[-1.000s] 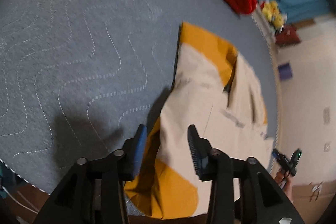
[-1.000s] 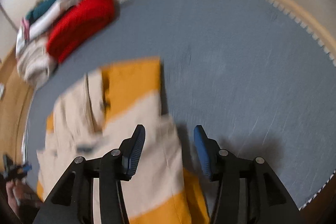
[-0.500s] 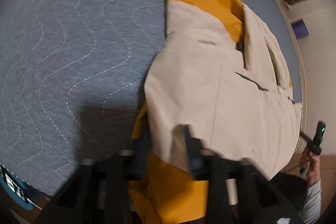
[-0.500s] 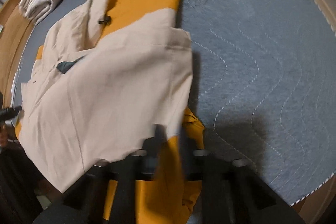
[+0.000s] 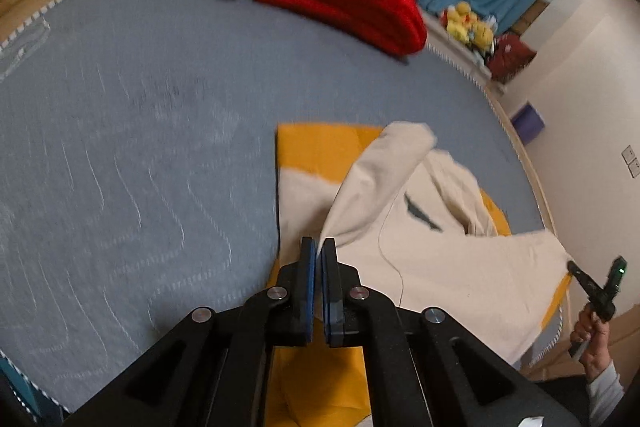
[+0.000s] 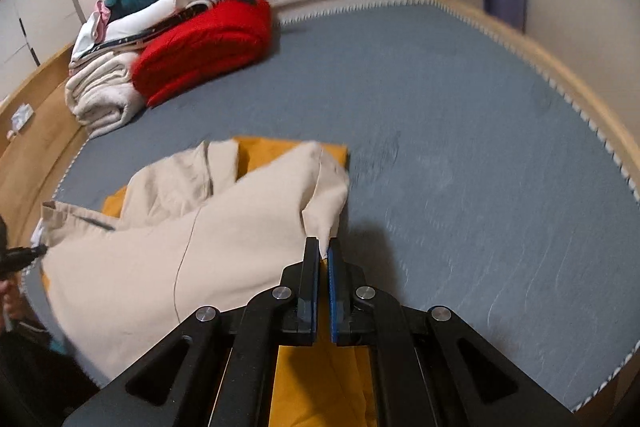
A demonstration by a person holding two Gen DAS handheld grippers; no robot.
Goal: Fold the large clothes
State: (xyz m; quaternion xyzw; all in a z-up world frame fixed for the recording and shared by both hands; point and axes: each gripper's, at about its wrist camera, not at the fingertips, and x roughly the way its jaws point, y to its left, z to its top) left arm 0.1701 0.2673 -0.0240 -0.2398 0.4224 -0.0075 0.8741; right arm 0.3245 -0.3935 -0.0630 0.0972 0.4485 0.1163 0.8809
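Both tongs [image 5: 319, 247] [image 6: 323, 247] pinch the beige-and-mustard garment [image 5: 440, 259] (no legible writing)

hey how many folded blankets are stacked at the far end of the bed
2. A red blanket lies folded at the far end of the bed, and a cream blanket sits right against it, nearer the wooden side rail. The clothes piled on top may hide more.
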